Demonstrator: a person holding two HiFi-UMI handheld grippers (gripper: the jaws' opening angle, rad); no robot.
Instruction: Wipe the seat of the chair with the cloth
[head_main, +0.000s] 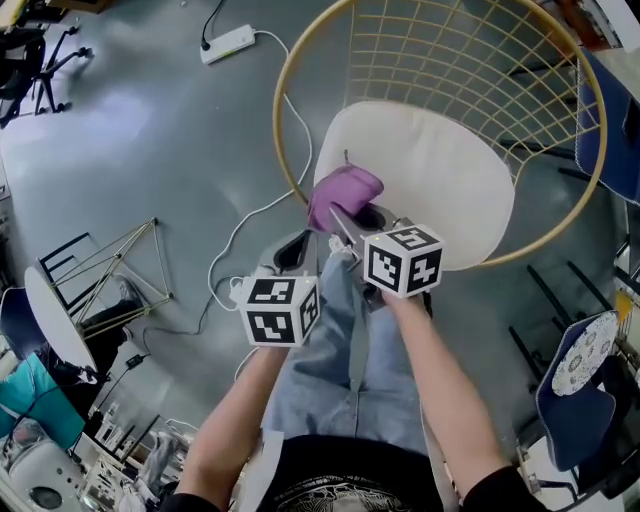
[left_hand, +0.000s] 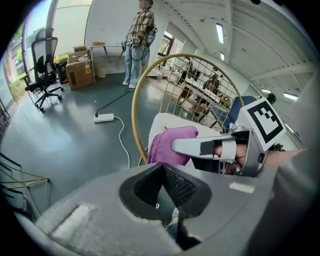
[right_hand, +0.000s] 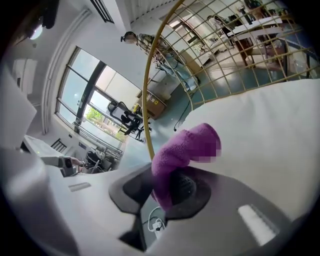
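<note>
Clamping the purple cloth (head_main: 345, 192) at the seat's (head_main: 440, 180) near-left edge, the right gripper (right_hand: 167, 180) should press it flat and sweep overlapping passes toward the wire backrest (head_main: 450, 50); the left gripper (left_hand: 162, 167), jaws together on nothing, hangs beside it.

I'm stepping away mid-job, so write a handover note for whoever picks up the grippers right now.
Right gripper: shut on the purple cloth, held at the front left edge of the white seat.
Left gripper: jaws together, nothing between them, held off the chair beside the right one.
Done: the cloth is gripped and at the seat; I cannot tell whether it touches.
Left: wipe across the seat. Nothing shows how much, if any, is already wiped.
</note>
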